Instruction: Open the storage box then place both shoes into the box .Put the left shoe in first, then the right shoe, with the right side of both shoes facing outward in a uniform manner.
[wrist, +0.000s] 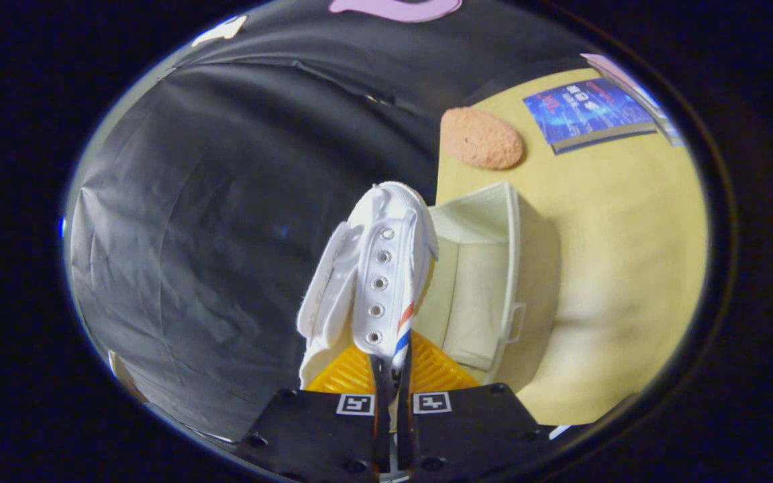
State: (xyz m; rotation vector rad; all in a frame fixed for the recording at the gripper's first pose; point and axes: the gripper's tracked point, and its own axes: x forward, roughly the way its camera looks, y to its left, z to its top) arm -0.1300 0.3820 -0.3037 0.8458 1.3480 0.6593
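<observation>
the step in hand looks like carrying a shoe to the box. the gripper (391, 376) has its fingers pulled close together, pinching the side wall of a white shoe (376, 268) near the back, so the shoe is held up in the air and sticks out ahead of the fingers. you can see its row of lace holes and a red and blue stripe, and the yellow inside shows just above the fingers. i cannot tell if it is the left or the right shoe. the box (494, 282) sits open just beside the shoe, on the yellow tabletop (614, 268). past the box lie a pink sponge (482, 139) and a book (588, 114). next, the shoe needs to go over the open box and down inside, with its right side facing out
</observation>
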